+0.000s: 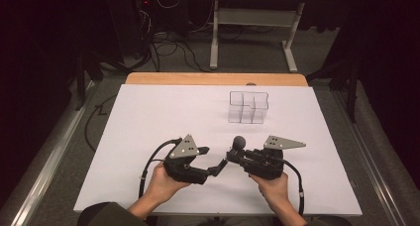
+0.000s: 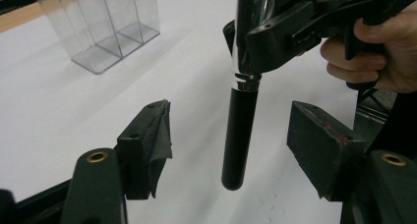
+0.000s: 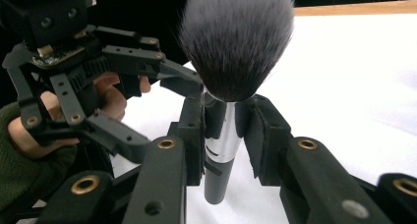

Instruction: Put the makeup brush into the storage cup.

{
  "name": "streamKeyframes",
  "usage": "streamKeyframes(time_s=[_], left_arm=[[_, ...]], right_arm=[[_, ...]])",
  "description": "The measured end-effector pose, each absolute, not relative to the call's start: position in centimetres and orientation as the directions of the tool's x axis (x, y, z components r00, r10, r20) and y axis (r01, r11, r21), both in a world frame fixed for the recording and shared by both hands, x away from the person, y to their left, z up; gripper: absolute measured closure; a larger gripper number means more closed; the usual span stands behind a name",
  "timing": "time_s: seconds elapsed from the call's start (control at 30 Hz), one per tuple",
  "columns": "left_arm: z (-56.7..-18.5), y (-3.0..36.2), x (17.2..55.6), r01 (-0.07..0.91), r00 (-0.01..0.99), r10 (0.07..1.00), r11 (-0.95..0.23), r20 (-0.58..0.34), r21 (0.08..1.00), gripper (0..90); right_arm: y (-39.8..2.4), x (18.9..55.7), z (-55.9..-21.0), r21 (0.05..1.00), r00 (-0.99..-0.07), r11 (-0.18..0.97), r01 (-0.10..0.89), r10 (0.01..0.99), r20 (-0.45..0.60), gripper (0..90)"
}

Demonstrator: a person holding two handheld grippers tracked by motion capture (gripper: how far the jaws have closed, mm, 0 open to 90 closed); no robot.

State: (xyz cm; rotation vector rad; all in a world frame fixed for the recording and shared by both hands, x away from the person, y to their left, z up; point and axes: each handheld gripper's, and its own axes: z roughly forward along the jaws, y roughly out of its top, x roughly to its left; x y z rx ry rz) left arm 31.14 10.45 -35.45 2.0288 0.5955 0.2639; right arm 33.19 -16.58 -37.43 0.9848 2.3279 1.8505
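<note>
A person seated at a white counter (image 1: 148, 117) works a hand-held tool in each fist. The right tool (image 1: 231, 155) pinches a makeup brush (image 1: 238, 142) by its chrome collar, holding it upright just above the counter, between the two hands. From overhead the brush is little more than a dark round tuft. The right gripper view brings it close: grey-tipped bristles (image 3: 236, 37) fanned above the clamped silver ferrule (image 3: 223, 135), with pads pressed to either side and the other hand (image 3: 105, 98) just behind. The left gripper view supplies what the others hide, the glossy black handle (image 2: 240, 135) hanging free below the grip, its rounded end clear of the surface. The left tool (image 2: 231, 135) stands spread, one pad well off each side of that handle and touching nothing; a flap of pad (image 2: 160, 135) lining seems to be peeling loose, though the angle leaves that uncertain. A clear plastic organiser (image 1: 247, 107) with several compartments stands farther back on the counter, well apart from both hands, and looks empty from above
</note>
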Motion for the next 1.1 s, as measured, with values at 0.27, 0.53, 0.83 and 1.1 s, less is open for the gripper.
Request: streamKeyframes(time_s=[0.27, 0.53, 0.83, 1.1], left_arm=[[-35.0, 11.5, 30.9, 0.304, 0.845, 0.531, -0.383, -0.061, 0.872, 32.6], [-34.8, 12.9, 30.9, 0.309, 0.833, 0.548, -0.351, -0.074, 0.884, 32.7], [-34.6, 14.4, 30.9, 0.316, 0.812, 0.578, -0.316, -0.083, 0.895, 32.8], [-34.6, 16.3, 30.9, 0.330, 0.778, 0.621, -0.283, -0.090, 0.900, 32.8]], right_arm=[[-16.6, 33.1, -37.4, 0.882, -0.805, 0.113, 0.458, 0.473, 0.357, 72.7], [-16.6, 33.0, -37.5, 0.881, -0.806, 0.126, 0.457, 0.477, 0.350, 72.7], [-16.6, 32.9, -37.5, 0.881, -0.807, 0.131, 0.454, 0.480, 0.344, 72.7], [-17.0, 32.9, -37.3, 0.882, -0.801, 0.127, 0.454, 0.492, 0.341, 72.7]])
